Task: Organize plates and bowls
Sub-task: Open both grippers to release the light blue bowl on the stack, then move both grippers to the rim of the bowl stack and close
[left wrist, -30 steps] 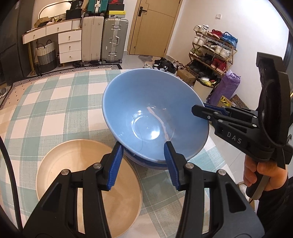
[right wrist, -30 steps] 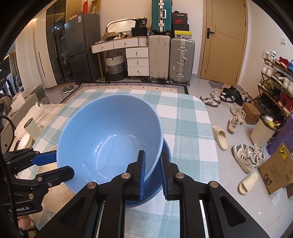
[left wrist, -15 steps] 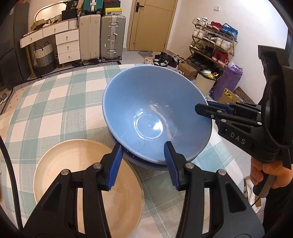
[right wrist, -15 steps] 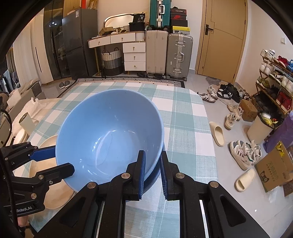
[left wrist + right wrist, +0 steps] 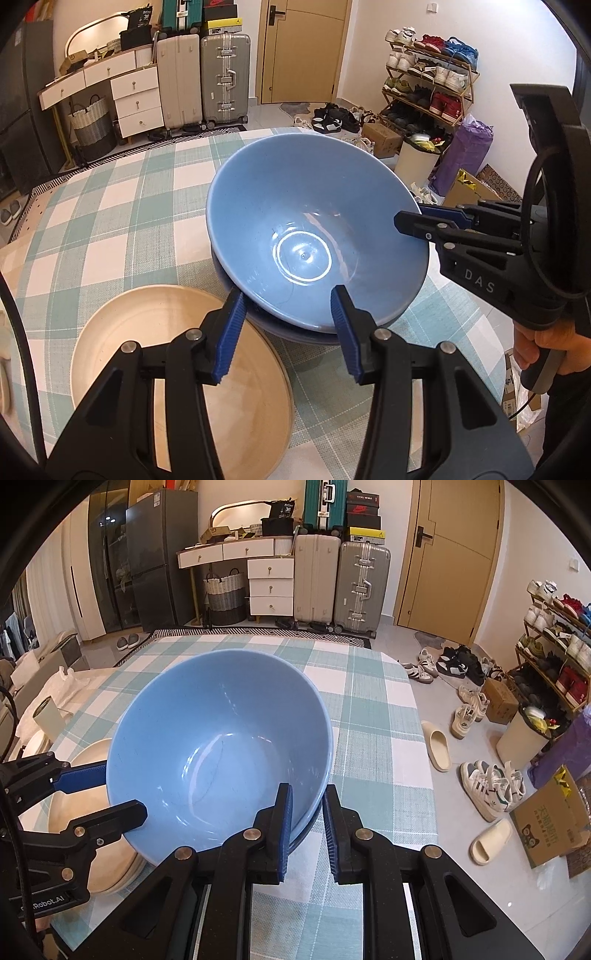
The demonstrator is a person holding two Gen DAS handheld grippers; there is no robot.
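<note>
From my right gripper (image 5: 307,814) I see its blue pads pinching the near rim of the light blue bowl (image 5: 221,746), one pad inside and one outside. That view alone shows the tan slippers (image 5: 437,744) on the pale floor, right of the bowl, and the dark fridge (image 5: 147,557) far behind it. My left gripper (image 5: 286,332) looks across the same bowl (image 5: 314,229) with its jaws apart, holding nothing, pads just short of the bowl's near edge. Only there do I see my hand (image 5: 543,347) on the right gripper's handle, and a ring of light reflected in the bowl's glossy bottom.

The bowl sits tilted in a darker blue bowl (image 5: 280,328) on the teal-and-white checked woven tablecloth (image 5: 122,206). A matte cream plate (image 5: 177,369), round and shallow, lies just beside the bowl. Behind the bowl stand ribbed suitcases (image 5: 225,77), white drawers (image 5: 138,99) and a shoe rack (image 5: 428,77).
</note>
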